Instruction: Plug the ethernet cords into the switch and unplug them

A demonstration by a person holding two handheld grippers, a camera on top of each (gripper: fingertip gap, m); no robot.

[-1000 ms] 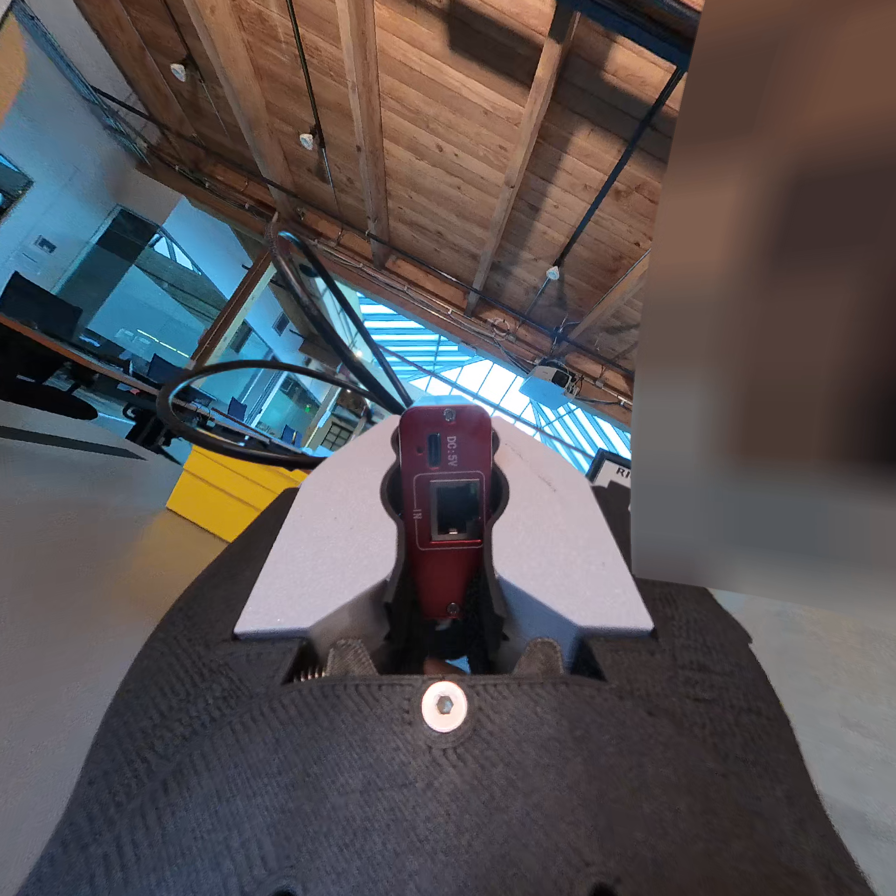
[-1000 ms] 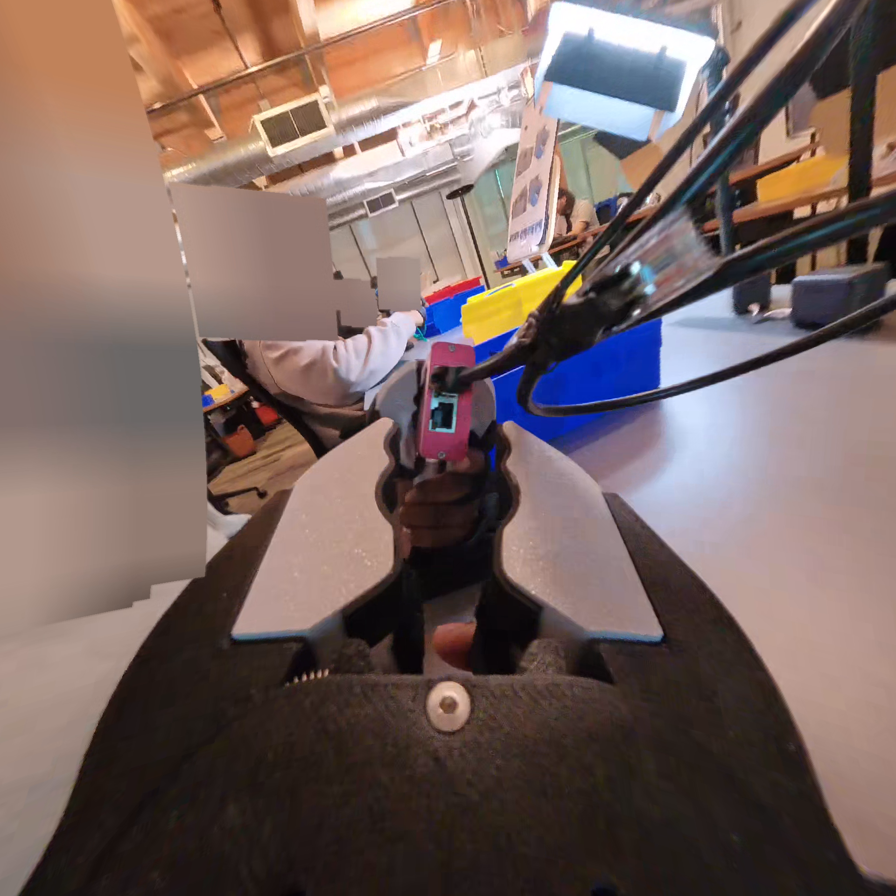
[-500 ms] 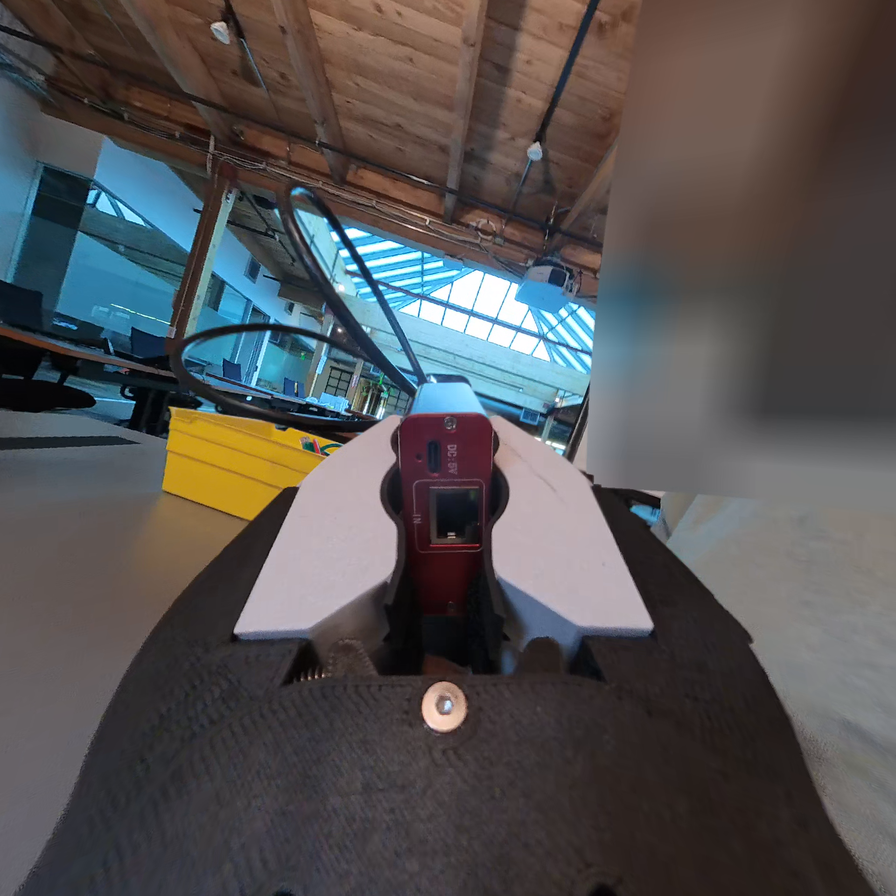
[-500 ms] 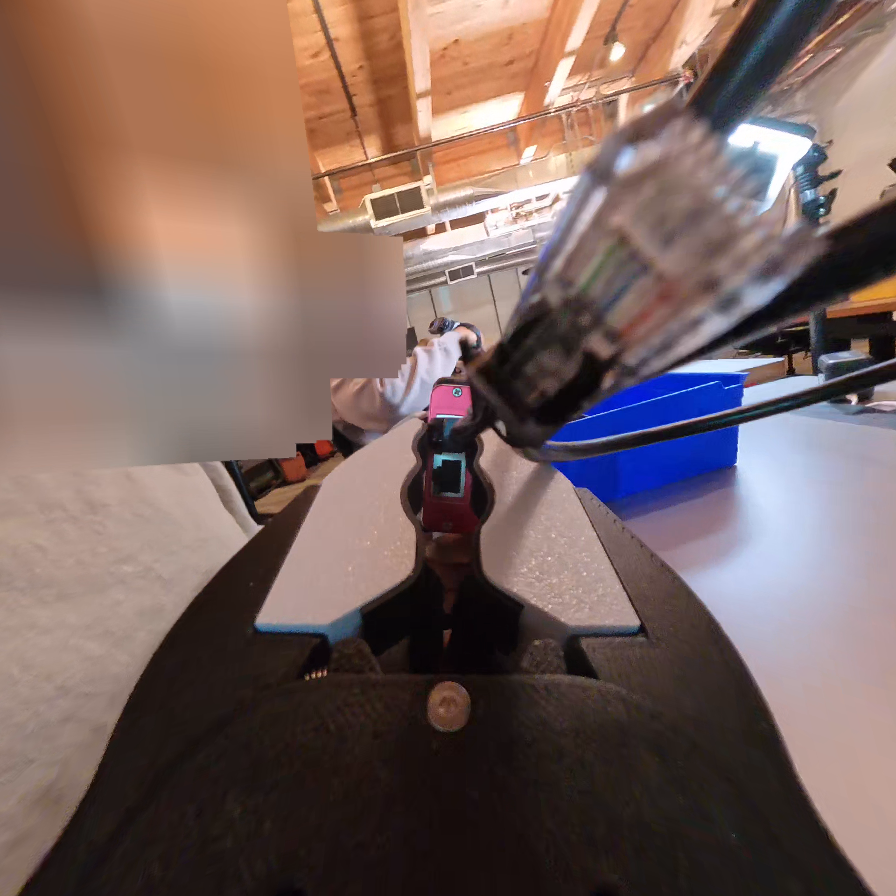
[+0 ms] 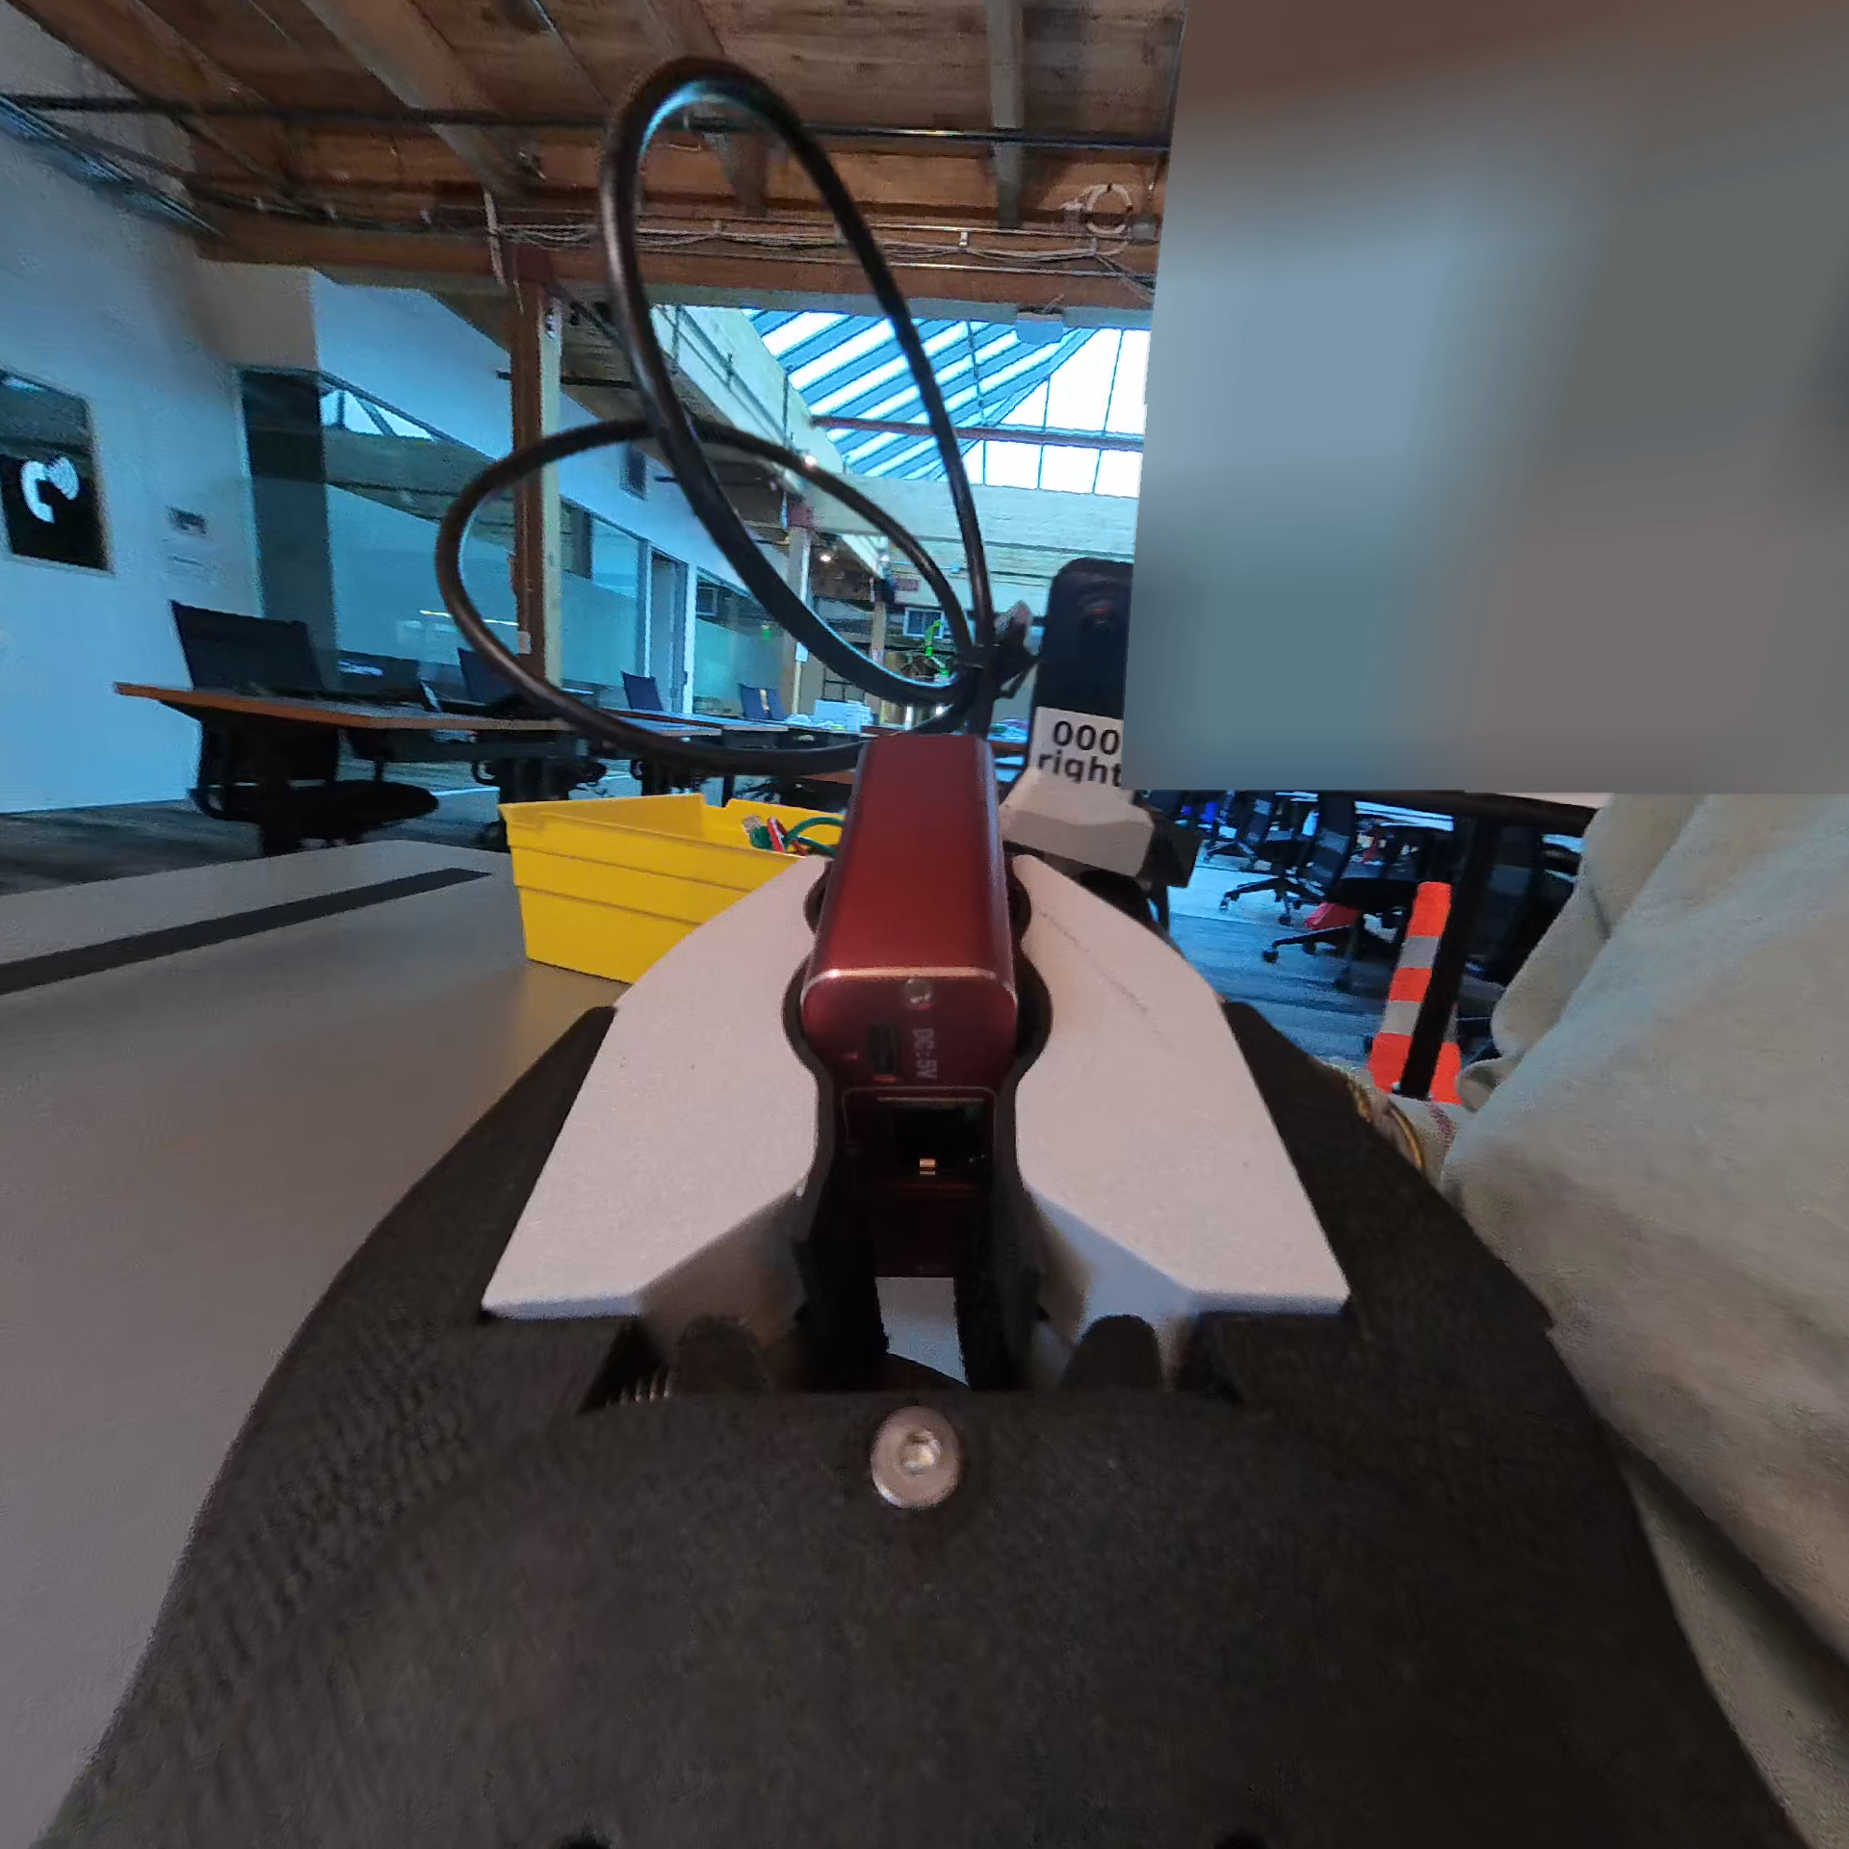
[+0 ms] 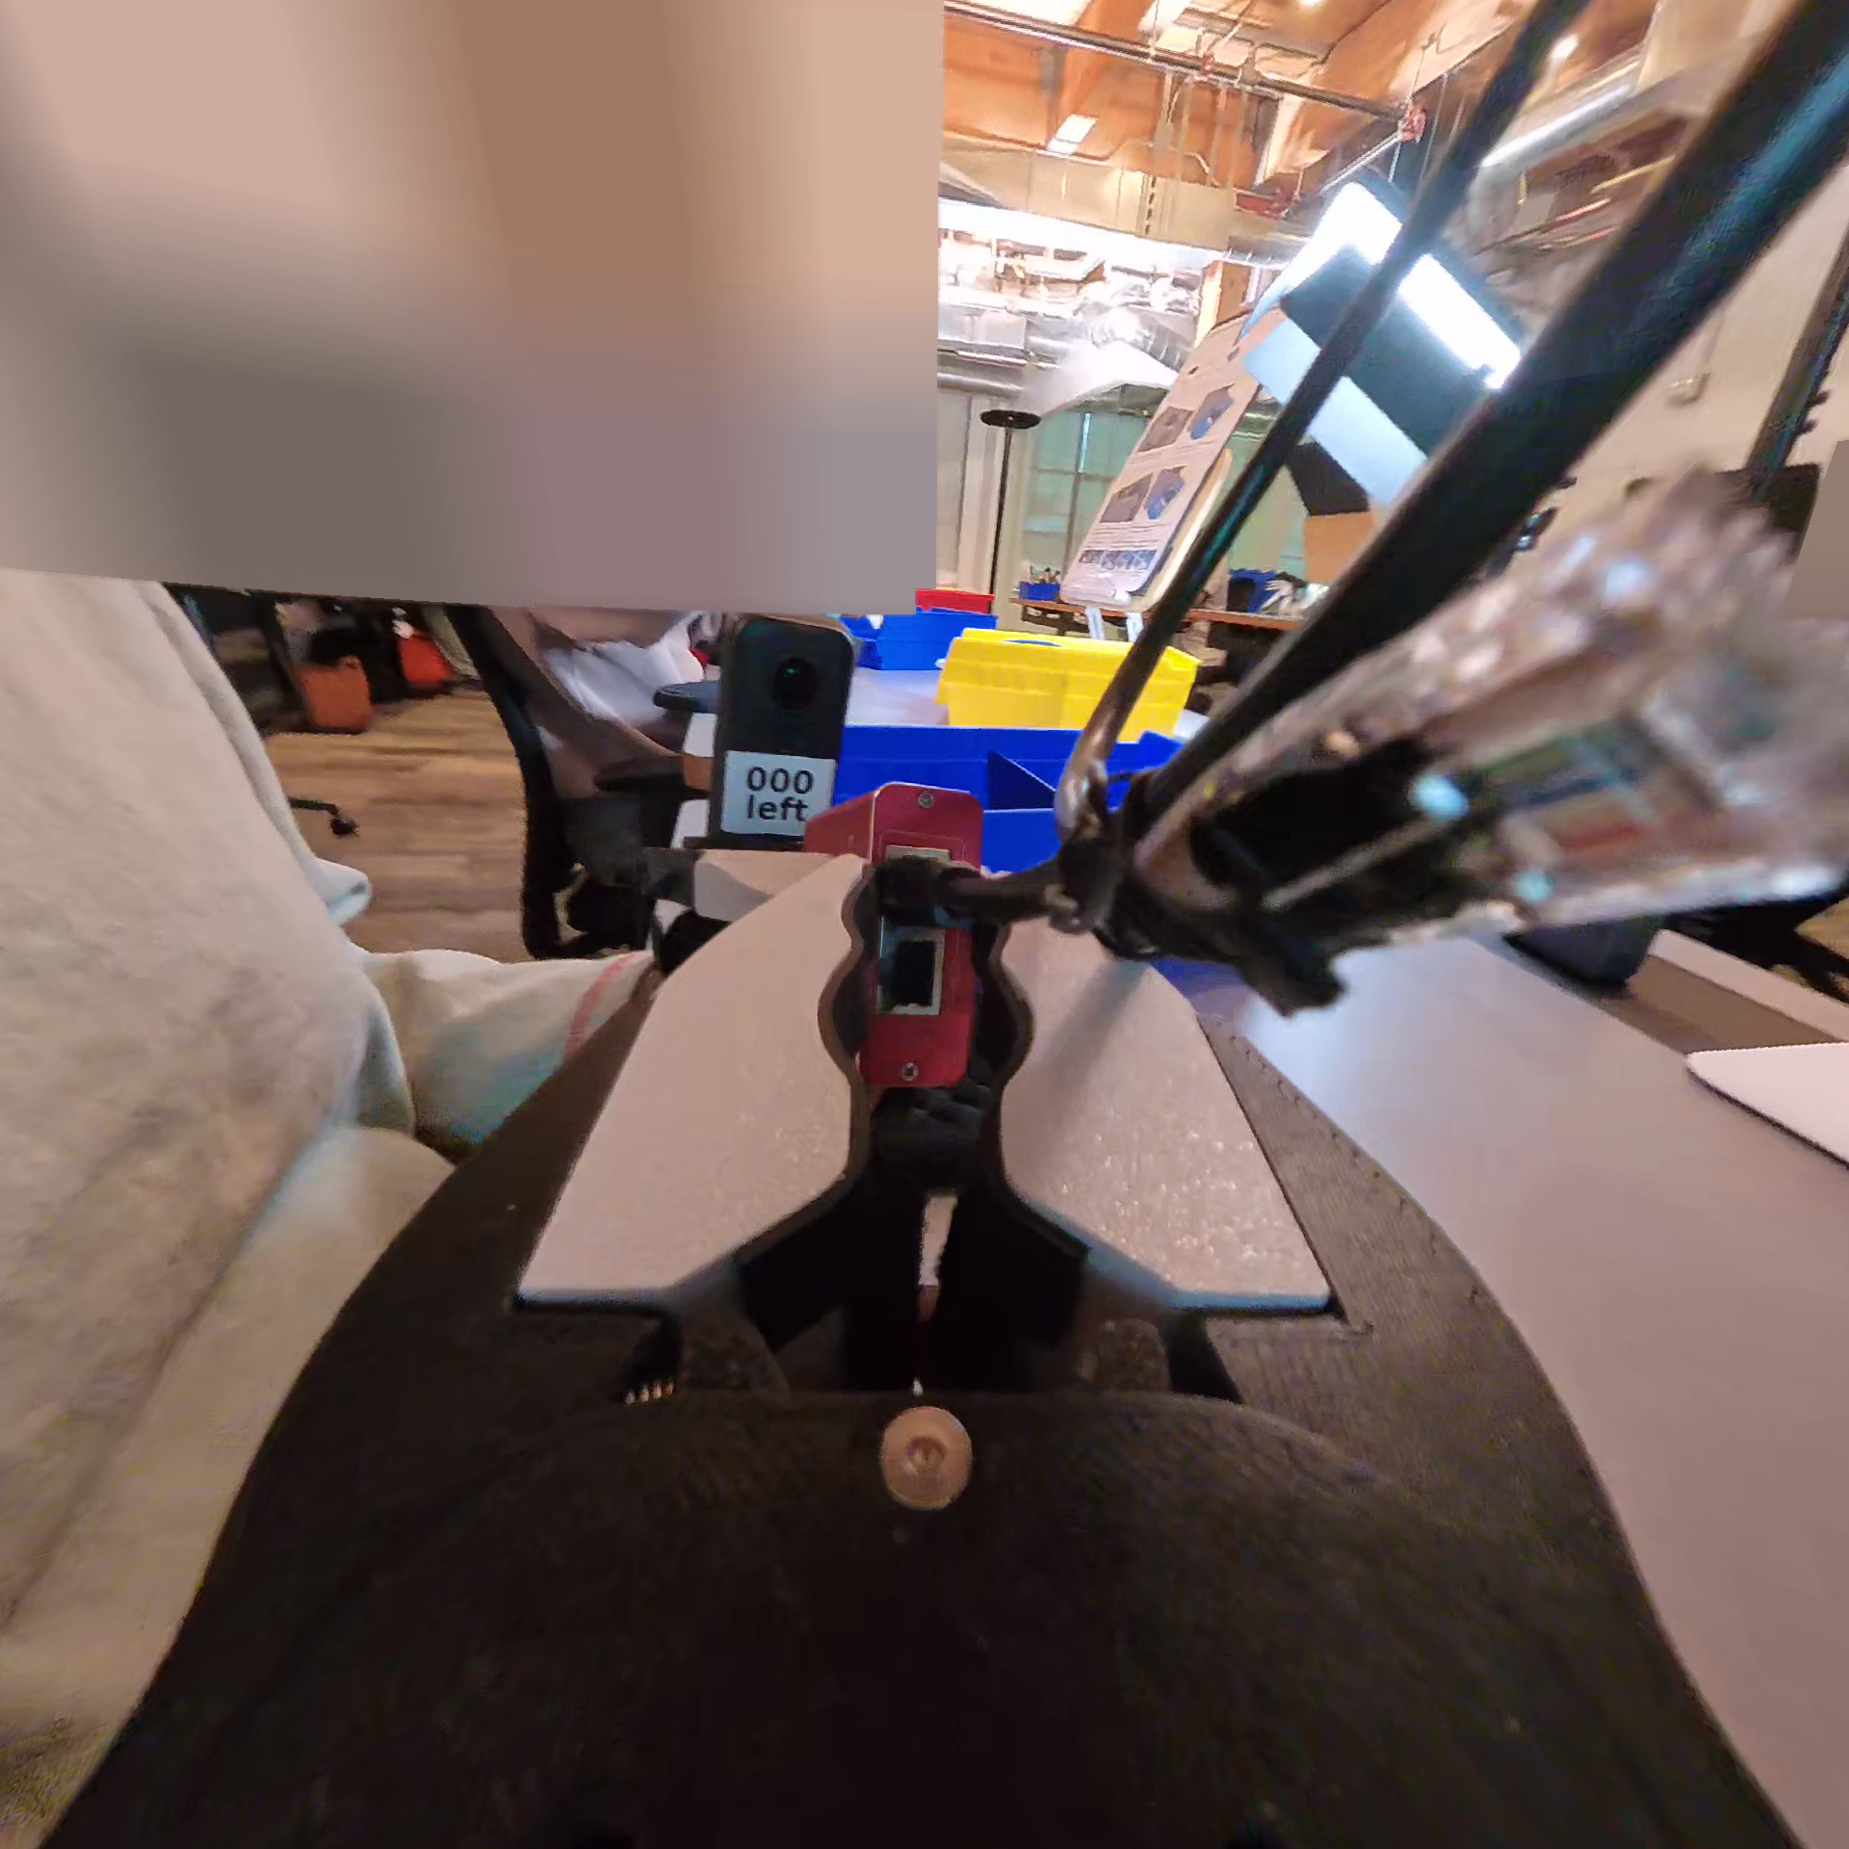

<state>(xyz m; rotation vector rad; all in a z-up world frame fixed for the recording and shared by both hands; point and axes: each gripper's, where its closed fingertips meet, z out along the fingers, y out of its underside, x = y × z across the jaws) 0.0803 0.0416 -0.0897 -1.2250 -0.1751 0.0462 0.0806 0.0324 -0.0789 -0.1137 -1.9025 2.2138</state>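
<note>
Red switch (image 5: 915, 961): up off the table (image 5: 200, 1101), pinched tight by its 2 long sides between the grey fingers of the left gripper (image 5: 915, 880). Points its far end at the right gripper (image 6: 926, 931), with 1 empty hole (image 5: 926, 1151) facing back at the left camera.

On the far end, 2 holes. Top hole: filled by a black plug (image 6: 926, 885). Lower hole (image 6: 910, 976): empty. From that plug, a black cord (image 5: 640, 400) curling up in big loops. Other end of the cord: a clear plug (image 6: 1601, 720), hanging free, close by the right camera, in no hole.

Right gripper: fingers close together, 1 on each side of that end of the switch. Cannot tell if pinching the black plug or just sitting beside it.

Looks like the middle of the job: 1 plug in, 1 loose. Hard to say if the next move is pulling out or pushing in. To pull out: squeeze the little clip on the plug, then tug straight back. To push in: line up the clear plug with the empty hole, clip side right. Either way, hold the switch firm.

Further off: a yellow bin (image 5: 620, 880) on the table and a blue bin (image 6: 900, 760) behind the switch.
</note>
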